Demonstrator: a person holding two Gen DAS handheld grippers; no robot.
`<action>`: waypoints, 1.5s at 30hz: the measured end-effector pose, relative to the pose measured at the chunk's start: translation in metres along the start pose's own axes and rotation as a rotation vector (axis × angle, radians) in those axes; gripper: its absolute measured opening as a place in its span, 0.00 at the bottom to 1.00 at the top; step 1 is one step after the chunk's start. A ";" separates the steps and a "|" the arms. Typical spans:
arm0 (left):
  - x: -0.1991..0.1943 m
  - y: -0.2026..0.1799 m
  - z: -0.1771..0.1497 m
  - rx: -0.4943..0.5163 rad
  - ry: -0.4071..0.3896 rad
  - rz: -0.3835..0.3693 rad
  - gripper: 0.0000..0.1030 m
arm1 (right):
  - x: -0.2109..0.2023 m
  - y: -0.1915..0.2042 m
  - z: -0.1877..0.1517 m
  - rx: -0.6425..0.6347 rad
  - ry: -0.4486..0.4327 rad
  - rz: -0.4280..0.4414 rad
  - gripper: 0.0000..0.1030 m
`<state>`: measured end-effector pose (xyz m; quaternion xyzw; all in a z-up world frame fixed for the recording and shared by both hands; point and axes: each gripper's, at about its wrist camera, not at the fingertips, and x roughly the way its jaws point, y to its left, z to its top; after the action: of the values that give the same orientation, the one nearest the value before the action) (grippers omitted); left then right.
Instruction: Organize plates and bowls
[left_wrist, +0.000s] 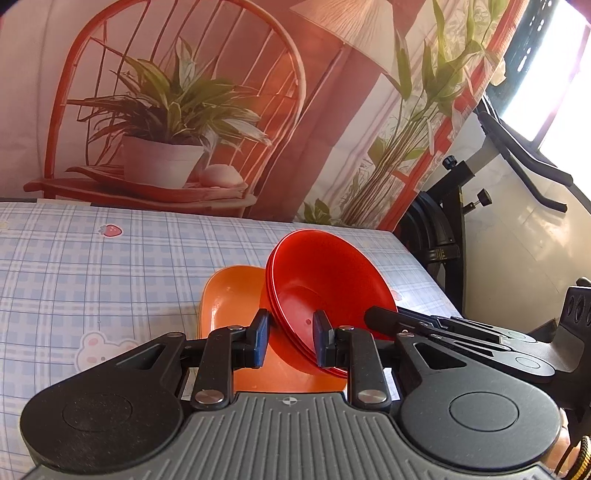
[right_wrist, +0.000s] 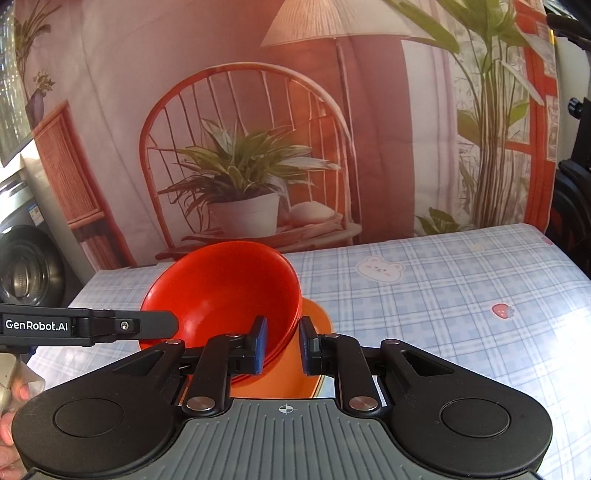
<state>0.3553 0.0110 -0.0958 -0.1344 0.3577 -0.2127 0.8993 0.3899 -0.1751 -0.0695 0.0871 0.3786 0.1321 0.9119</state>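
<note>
The left gripper has its fingers pinched on the near rim of a stack of red bowls. The right gripper has its fingers pinched on the rim of the same stack from the other side. The bowls are tilted between both sets of fingers, above the tabletop. An orange plate sits just under and behind the bowls, below the fingers.
</note>
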 end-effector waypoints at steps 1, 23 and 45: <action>0.002 0.003 0.000 -0.006 0.004 0.005 0.24 | 0.004 0.002 0.001 -0.004 0.001 0.004 0.16; 0.025 0.021 -0.016 0.000 0.080 0.091 0.24 | 0.037 0.006 -0.022 0.008 0.090 0.012 0.16; -0.004 0.007 -0.012 0.040 0.028 0.164 0.37 | 0.006 0.012 -0.015 0.004 0.041 -0.007 0.27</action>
<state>0.3466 0.0185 -0.1046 -0.0836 0.3758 -0.1473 0.9111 0.3810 -0.1611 -0.0814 0.0849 0.3976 0.1297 0.9044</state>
